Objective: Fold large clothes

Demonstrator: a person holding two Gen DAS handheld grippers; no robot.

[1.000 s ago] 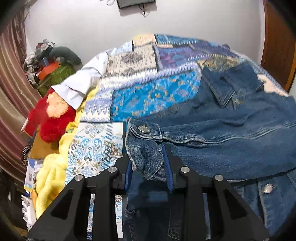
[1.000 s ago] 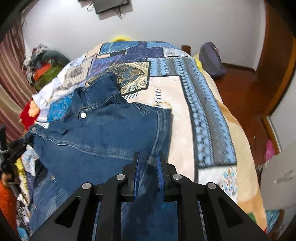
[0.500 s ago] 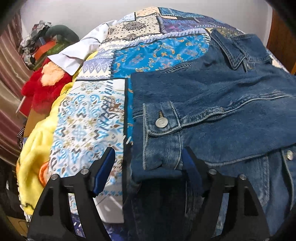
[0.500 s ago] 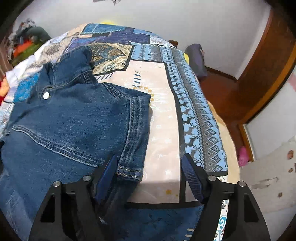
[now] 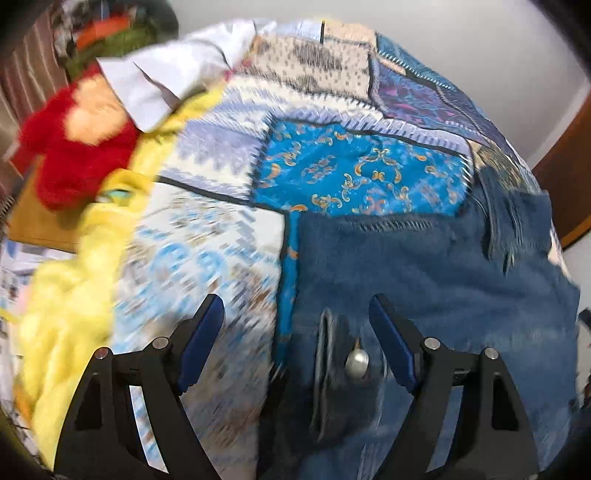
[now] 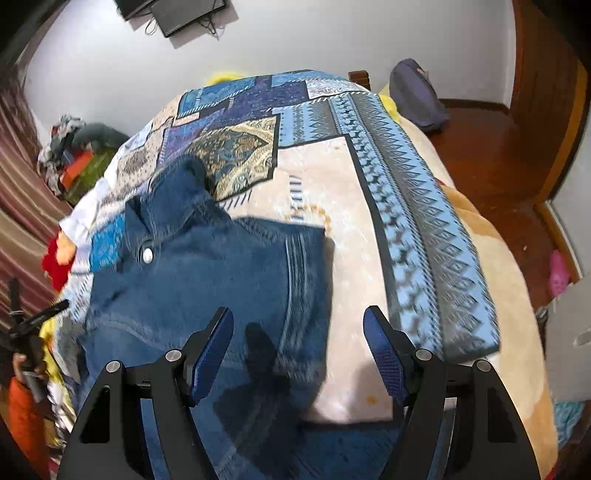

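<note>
A blue denim jacket point(image 5: 424, 273) lies flat on the patchwork bedspread point(image 5: 351, 173), its sleeves folded in over the body. My left gripper point(image 5: 295, 314) is open and empty, just above the jacket's left edge, with a metal button point(image 5: 357, 358) between its fingers. In the right wrist view the same jacket point(image 6: 207, 273) lies at centre left with its collar point(image 6: 177, 192) pointing away. My right gripper point(image 6: 298, 325) is open and empty over the jacket's right edge, above the folded cuff. Both views are motion-blurred.
A red plush toy point(image 5: 74, 147), a white cloth point(image 5: 173, 74) and a yellow blanket point(image 5: 66, 295) lie along the bed's left side. A grey bag point(image 6: 417, 96) sits on the wooden floor to the right. A dark screen point(image 6: 173, 11) hangs on the wall.
One second ago both grippers were shut on denim. Both have let go and opened. The cuffs now lie on the jacket, and both grippers have lifted back slightly.
</note>
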